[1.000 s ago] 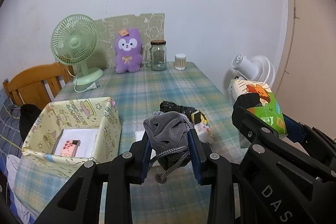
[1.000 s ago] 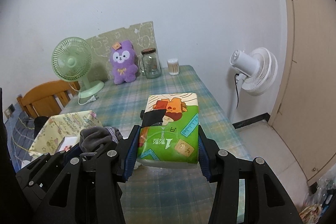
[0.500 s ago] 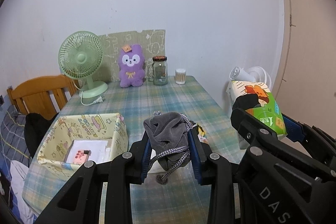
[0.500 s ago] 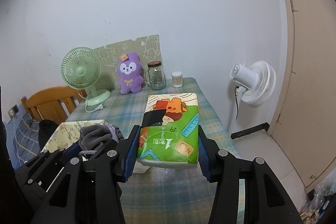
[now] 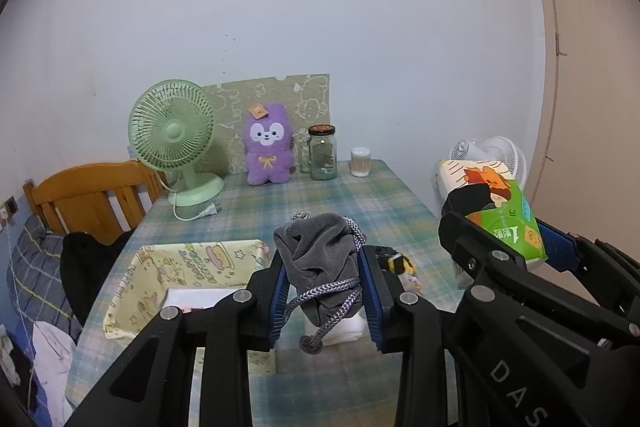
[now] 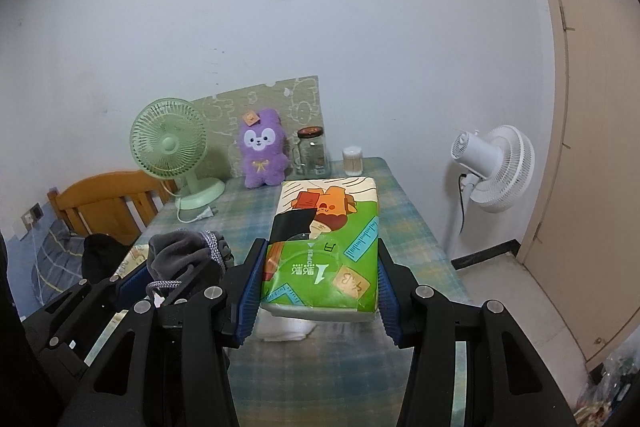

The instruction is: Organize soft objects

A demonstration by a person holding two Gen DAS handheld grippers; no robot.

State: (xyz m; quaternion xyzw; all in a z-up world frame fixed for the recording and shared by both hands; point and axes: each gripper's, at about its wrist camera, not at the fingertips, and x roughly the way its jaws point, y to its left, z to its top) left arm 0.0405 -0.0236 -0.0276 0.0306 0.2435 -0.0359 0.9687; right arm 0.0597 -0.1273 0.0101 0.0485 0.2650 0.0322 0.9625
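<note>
Both grippers raised over the plaid table, each with a soft item clamped.

The left gripper pinches a grey drawstring pouch, cord dangling; the right gripper squeezes a green tissue pack. Below left sits a yellow patterned box; something white, perhaps cloth, lies under the grippers. A purple plush stands against the far wall.

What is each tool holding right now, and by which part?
The left tool pinches a grey drawstring pouch across its bunched middle, cord dangling below. The right tool clamps a tissue pack by its two long sides, near the closer end.
</note>
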